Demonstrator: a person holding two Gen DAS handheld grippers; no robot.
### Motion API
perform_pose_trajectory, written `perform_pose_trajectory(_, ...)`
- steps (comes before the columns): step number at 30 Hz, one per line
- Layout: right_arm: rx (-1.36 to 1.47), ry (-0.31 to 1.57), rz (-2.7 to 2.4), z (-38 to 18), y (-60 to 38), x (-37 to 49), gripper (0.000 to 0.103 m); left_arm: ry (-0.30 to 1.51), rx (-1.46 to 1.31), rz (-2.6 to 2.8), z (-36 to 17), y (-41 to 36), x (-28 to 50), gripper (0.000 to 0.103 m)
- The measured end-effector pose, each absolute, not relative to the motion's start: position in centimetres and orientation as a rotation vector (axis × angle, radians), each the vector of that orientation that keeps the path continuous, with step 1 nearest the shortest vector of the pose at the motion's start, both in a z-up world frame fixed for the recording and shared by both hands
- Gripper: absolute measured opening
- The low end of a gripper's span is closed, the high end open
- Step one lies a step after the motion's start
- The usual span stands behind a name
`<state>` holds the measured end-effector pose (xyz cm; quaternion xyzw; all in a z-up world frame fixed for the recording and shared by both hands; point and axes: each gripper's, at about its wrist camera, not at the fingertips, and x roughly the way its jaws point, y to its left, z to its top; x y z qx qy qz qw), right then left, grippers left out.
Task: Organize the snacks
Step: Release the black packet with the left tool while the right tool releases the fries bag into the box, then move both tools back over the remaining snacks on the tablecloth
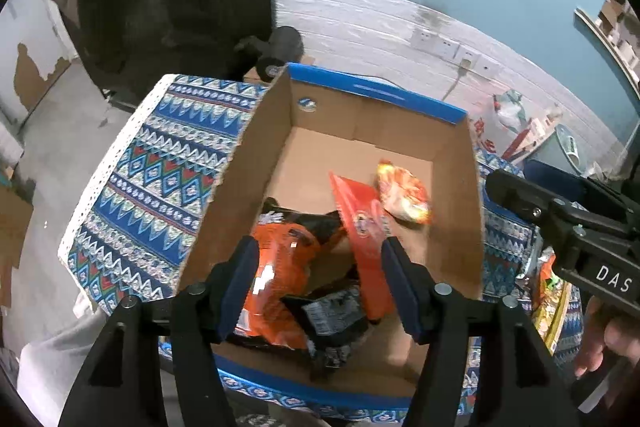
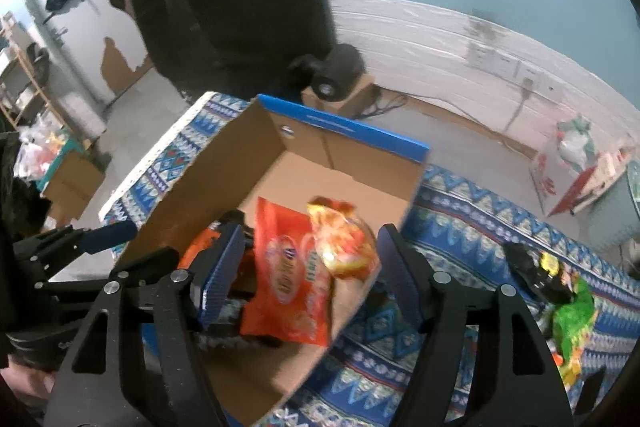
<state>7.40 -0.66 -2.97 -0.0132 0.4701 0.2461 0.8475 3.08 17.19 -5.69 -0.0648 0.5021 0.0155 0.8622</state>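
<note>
The left gripper (image 1: 318,287) hangs over the near end of the cardboard box (image 1: 260,163), its jaws about half apart. An orange snack bag (image 1: 280,267) lies below and between the pads, but they do not press on it, so this gripper holds nothing. The right gripper (image 2: 308,275) hangs over the box's right wall with its jaws wide. Between them, in the right wrist view, sits a small yellow-and-red packet (image 2: 344,239), blurred and touched by neither pad. It seems to be dropping free or just landing, though the blur leaves that uncertain.

Inside the box (image 2: 200,203) the packet (image 1: 404,195) lies towards the right wall, against a flat red-orange pouch (image 1: 360,223). That pouch leans across the orange bag and a black wrapper (image 1: 332,315) at the near end. The far half of the box floor is bare.

The box stands on a table under a blue patterned cloth (image 1: 160,163), near its far left corner as the right wrist camera shows it. Out on the cloth to the right of the box, near the table's right edge, more snacks wait: a black packet (image 2: 536,271) and a green bag (image 2: 576,315).

The step in hand looks like the release of one snack into the box. The next move probably calls for the right gripper to lift clear of the box wall, swing right to the loose packets on the cloth, and close on one without dragging the cloth.
</note>
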Motion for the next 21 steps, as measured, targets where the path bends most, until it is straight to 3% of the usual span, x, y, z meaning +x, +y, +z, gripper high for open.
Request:
perform_pose_trajectory(7,-0.020,0.999,0.426,-2.4,-5.1,6.3,0.073,1.049,-0.089,-0.034,-5.2,13.9,2.9,0.072)
perform_pose_trajectory(21,0.013,1.027,0.252,-2.5,-14.8,3.9,0.075,1.088,0.007,-0.161,-5.7,6.6,2.3,0.074)
